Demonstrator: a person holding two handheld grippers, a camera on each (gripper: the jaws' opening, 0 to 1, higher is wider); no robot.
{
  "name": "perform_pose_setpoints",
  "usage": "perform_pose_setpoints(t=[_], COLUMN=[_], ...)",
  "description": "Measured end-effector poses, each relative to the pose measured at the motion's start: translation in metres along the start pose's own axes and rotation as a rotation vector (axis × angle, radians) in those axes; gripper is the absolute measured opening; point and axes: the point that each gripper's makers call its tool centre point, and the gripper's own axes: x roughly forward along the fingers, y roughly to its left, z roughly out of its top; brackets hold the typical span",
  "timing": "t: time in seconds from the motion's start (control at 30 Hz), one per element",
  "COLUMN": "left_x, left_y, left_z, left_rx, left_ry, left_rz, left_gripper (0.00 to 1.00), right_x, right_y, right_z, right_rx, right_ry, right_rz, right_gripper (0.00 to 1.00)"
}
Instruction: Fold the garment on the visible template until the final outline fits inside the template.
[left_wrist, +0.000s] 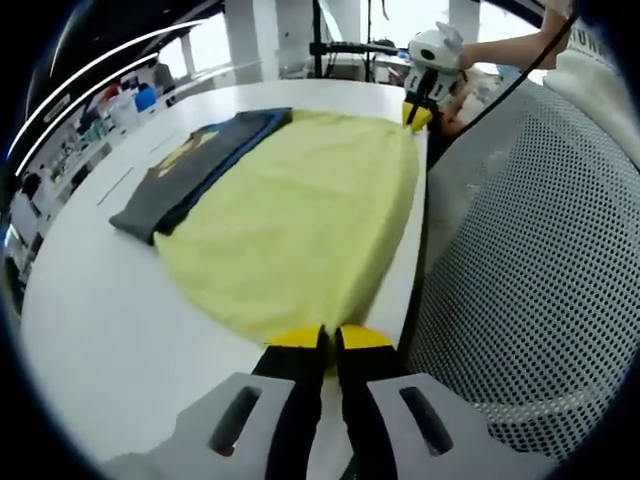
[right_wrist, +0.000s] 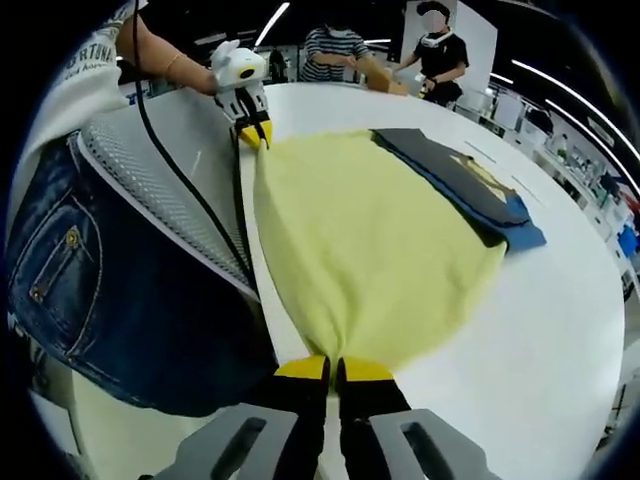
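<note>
A pale yellow garment (left_wrist: 300, 220) lies spread on the white table (left_wrist: 100, 320), stretched along the near edge. My left gripper (left_wrist: 330, 338) is shut on one corner of the garment's edge. My right gripper (right_wrist: 333, 368) is shut on the opposite corner of the yellow garment (right_wrist: 370, 240). Each gripper shows in the other's view: the right gripper (left_wrist: 418, 115) at the far corner, the left gripper (right_wrist: 254, 133) likewise. No template outline can be made out under the cloth.
A pile of dark grey and blue garments (left_wrist: 200, 165) lies beside the yellow one, toward the table's middle (right_wrist: 470, 185). A grey perforated mat (left_wrist: 540, 260) hangs off the near edge. The person's jeans (right_wrist: 110, 300) stand close. Two people (right_wrist: 400, 55) stand at the far end.
</note>
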Motion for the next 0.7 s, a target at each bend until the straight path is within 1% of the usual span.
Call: perform_pose_setpoints(t=[0.07,0.2,0.47,0.7], left_x=[-0.002,-0.004,-0.007,-0.013], left_y=[0.003,0.003,-0.005,-0.011], left_z=[0.003,0.005,0.004,0.005], left_rx=[-0.011,-0.019,-0.034,-0.058], left_ry=[-0.011,-0.013,-0.002,-0.017], left_rz=[0.006,0.003,-0.024,-0.036], left_gripper=[0.01,0.01,0.01,0.01], right_x=[-0.001,-0.001,-0.009,-0.012], right_y=[-0.001,-0.001,0.001,0.009], right_z=[0.000,0.001,0.006,0.007], right_rx=[0.005,0.011,0.040,0.054], right_ry=[-0.002,-0.001,-0.011,-0.004], right_rz=[-0.004,-0.004,0.008,0.039], right_gripper=[0.00,0.00,0.00,0.00])
